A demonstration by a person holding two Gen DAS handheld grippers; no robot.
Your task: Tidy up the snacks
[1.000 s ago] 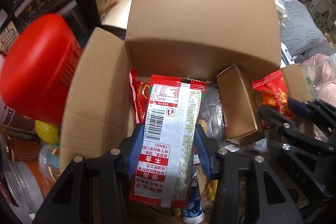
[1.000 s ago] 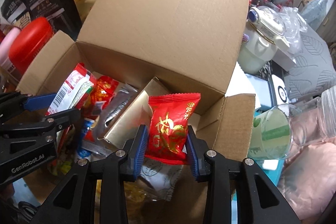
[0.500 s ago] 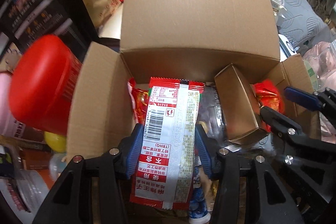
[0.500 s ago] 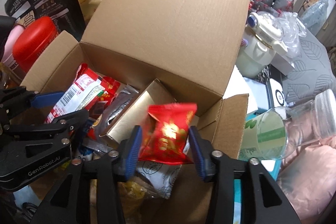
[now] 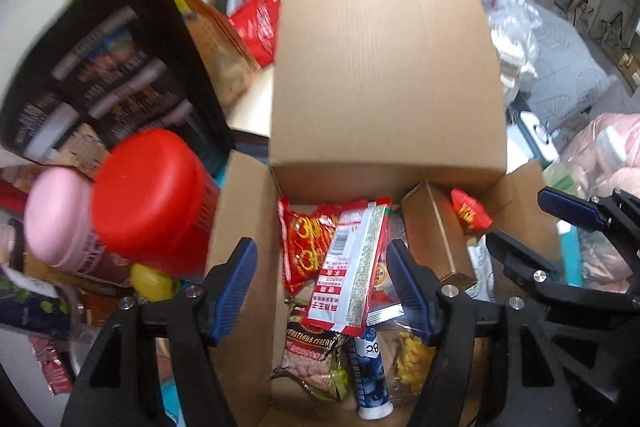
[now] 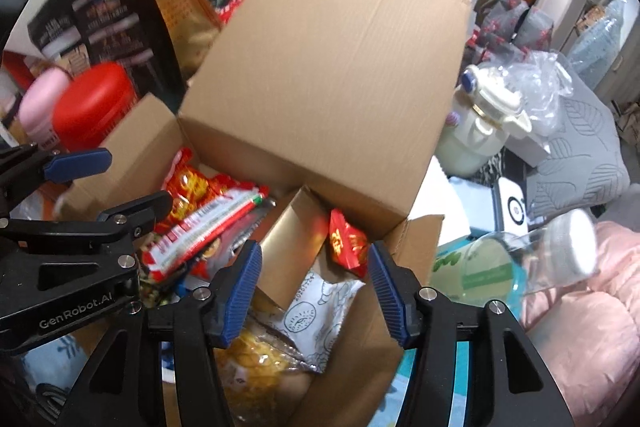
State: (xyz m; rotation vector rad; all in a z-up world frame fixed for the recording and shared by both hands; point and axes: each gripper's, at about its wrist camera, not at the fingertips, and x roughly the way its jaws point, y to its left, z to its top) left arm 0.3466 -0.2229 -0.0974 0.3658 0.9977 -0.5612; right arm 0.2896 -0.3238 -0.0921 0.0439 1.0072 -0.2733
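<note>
Now both opening: left hand-held gripper [image 5: 320, 291] clear of long packet [image 5: 352, 267]; right hand-held gripper [image 6: 314, 291] empty.

The black body of the left gripper [image 6: 132, 187], at the lower left of the right wrist view, bears "GenRobot.AI" in white. In the left wrist view, low in the middle, a brown cereal bag [image 5: 310, 351] reads partly "…TIOUS CEREAL", and the blue tube [image 5: 370, 375] beside it shows "8c". The red-and-white packet [image 5: 348, 267] carries a barcode and Chinese characters too small to make out.
</note>
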